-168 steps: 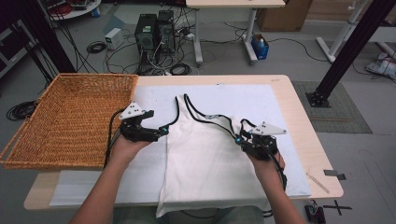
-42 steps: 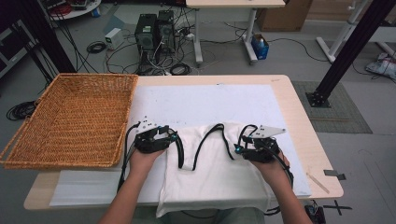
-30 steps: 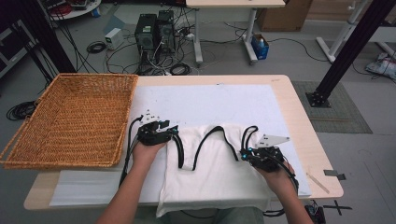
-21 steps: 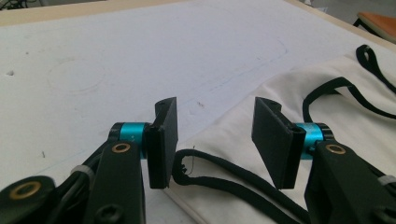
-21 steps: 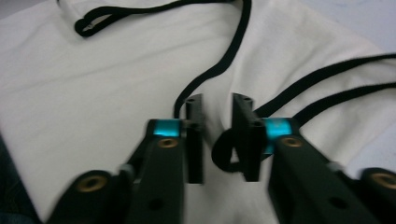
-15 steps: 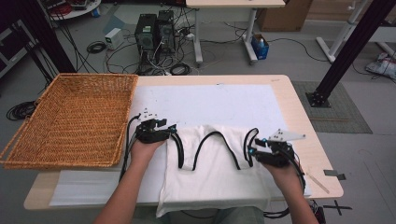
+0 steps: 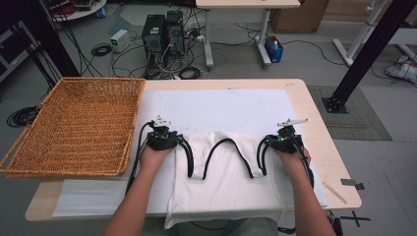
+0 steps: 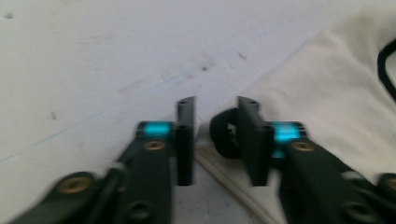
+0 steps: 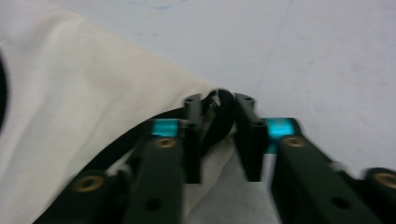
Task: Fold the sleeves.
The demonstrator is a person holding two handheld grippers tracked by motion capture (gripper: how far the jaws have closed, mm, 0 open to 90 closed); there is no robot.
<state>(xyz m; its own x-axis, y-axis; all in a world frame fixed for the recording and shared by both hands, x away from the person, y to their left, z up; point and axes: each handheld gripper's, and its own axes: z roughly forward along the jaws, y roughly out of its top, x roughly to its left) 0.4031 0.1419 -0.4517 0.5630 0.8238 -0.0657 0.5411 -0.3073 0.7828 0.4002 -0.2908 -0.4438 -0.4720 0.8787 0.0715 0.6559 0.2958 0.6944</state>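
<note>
A white tank top (image 7: 226, 184) with black trim lies folded on the white table cover (image 7: 216, 105). My left gripper (image 7: 167, 135) sits at its top left corner. In the left gripper view the gripper (image 8: 212, 105) has the folded edge and a loop of black trim (image 8: 223, 135) between its jaws, which have just been closing. My right gripper (image 7: 282, 138) sits at the top right corner. In the right gripper view the gripper (image 9: 218, 100) has bunched black trim (image 9: 219, 116) filling the narrow gap between its jaws, which have also just been closing.
A large wicker basket (image 7: 74, 123) rests on the table's left end, partly over the edge. The wooden table edge (image 7: 314, 123) runs close to the right hand. Computers and cables lie on the floor beyond the table.
The right hand has slid to the right, out to the tank top's right corner, and the top edge is spread wider. The left hand has stayed where it was.
</note>
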